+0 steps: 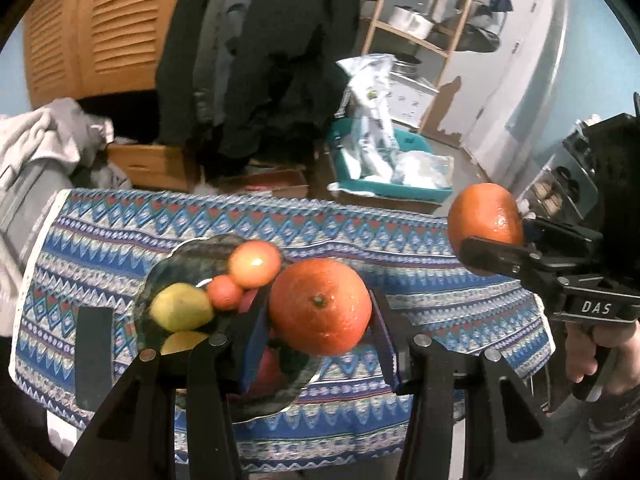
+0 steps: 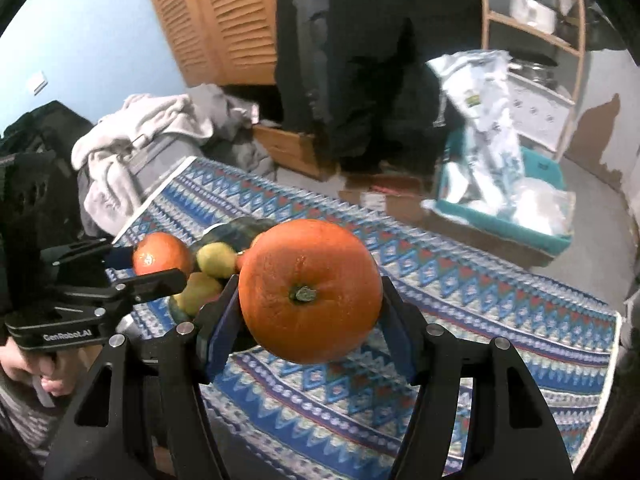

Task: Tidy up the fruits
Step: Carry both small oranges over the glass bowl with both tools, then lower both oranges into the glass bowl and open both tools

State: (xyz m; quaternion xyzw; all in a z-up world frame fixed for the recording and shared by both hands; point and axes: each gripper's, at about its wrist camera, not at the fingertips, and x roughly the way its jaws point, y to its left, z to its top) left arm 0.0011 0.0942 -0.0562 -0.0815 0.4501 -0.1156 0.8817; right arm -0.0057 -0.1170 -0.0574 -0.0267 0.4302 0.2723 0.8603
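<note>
orange point(image 1: 320, 306) (clamped), patterned tablecloth point(image 1: 440, 280), louvred doors point(image 1: 104, 28)

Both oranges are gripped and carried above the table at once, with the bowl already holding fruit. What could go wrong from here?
1. The bowl already holds a lemon and several other fruits, so an added orange might roll off the pile onto the patterned cloth.
2. The left gripper and right gripper hold their oranges only at the sides; round fruit may slip.
3. Both grippers are close together, so they could bump over the bowl.
</note>
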